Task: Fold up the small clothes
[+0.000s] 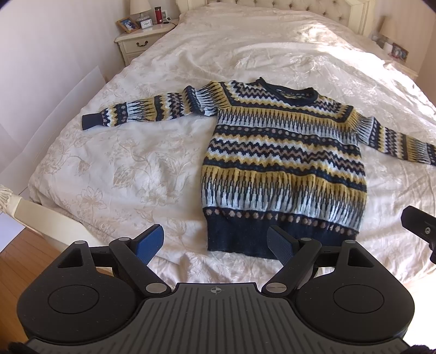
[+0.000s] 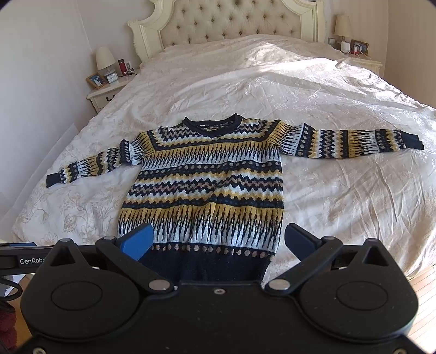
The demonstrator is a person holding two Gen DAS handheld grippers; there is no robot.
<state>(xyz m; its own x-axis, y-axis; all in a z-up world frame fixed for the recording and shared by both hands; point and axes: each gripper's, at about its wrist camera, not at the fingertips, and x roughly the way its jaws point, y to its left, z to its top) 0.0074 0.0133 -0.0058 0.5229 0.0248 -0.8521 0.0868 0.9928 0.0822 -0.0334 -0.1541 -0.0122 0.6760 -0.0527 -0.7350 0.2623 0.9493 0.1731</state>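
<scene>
Left wrist view: one patterned knit sweater point(image 1: 283, 160), bands of navy, yellow, pale blue and tan, lying flat and face up on a cream floral bedspread point(image 1: 114, 174). Neckline points toward the headboard; navy ribbed hem point(image 1: 245, 239) lies nearest the foot of the bed. Both sleeves spread outward, unfolded; the sleeve on the picture's left ends in a navy cuff point(image 1: 92, 121), the other runs out of frame at the right edge.

Left gripper point(image 1: 215, 243): jaws apart, empty, held above the bed's near edge. The blue-padded fingers point(image 1: 150, 242) straddle the hem's corner on the picture's left; contact with the cloth cannot be told. A dark part of the other tool shows at the right edge.

Right wrist view: same sweater point(image 2: 207, 179), centred, both sleeves in full view, spread to either side. Right gripper point(image 2: 218, 242): jaws apart, nothing held, poised over the hem point(image 2: 204, 261), one finger in front of the body's lower left portion, the other beside its right edge over bare bedspread.

Surroundings: tufted cream headboard point(image 2: 239, 24); nightstand point(image 2: 109, 92) at picture left carrying a lamp point(image 2: 105, 61), a framed photo, a small clock and a red bottle point(image 2: 121, 66); second lamp point(image 2: 342, 27) at far right; wooden floor point(image 1: 16, 269) beside the bed.
</scene>
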